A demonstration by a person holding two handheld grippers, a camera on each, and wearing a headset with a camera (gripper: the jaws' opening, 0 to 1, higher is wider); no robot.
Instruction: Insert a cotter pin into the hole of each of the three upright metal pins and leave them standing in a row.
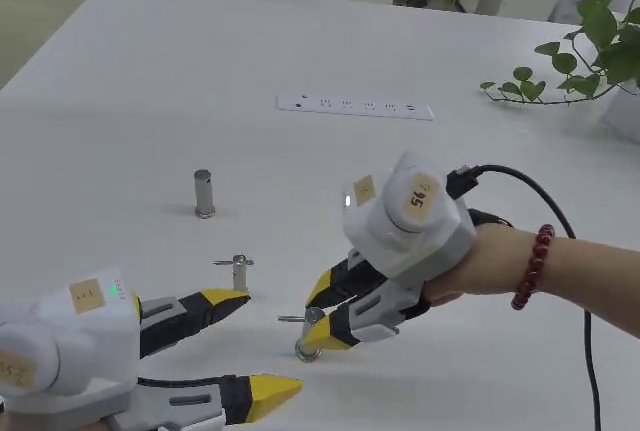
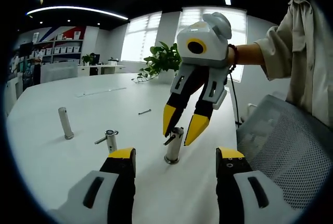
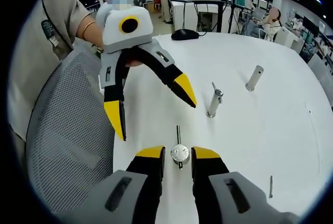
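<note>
The right gripper (image 1: 327, 315) comes in from the right over the broad white table (image 1: 150, 71), its jaws set narrowly either side of the head of the nearest metal pin (image 1: 308, 343), though I cannot tell whether they actually squeeze it. The left gripper (image 1: 272, 340) sits at the near left with its jaws spread wide on nothing. The three pins stand upright in a slanting line, the middle pin (image 1: 240, 274) left of and beyond the nearest, the far pin (image 1: 204, 194) further back. One cotter pin (image 1: 292, 319) sticks through the nearest, a second cotter pin (image 1: 231, 262) through the middle one, and a loose cotter pin (image 2: 144, 112) lies flat further off.
</note>
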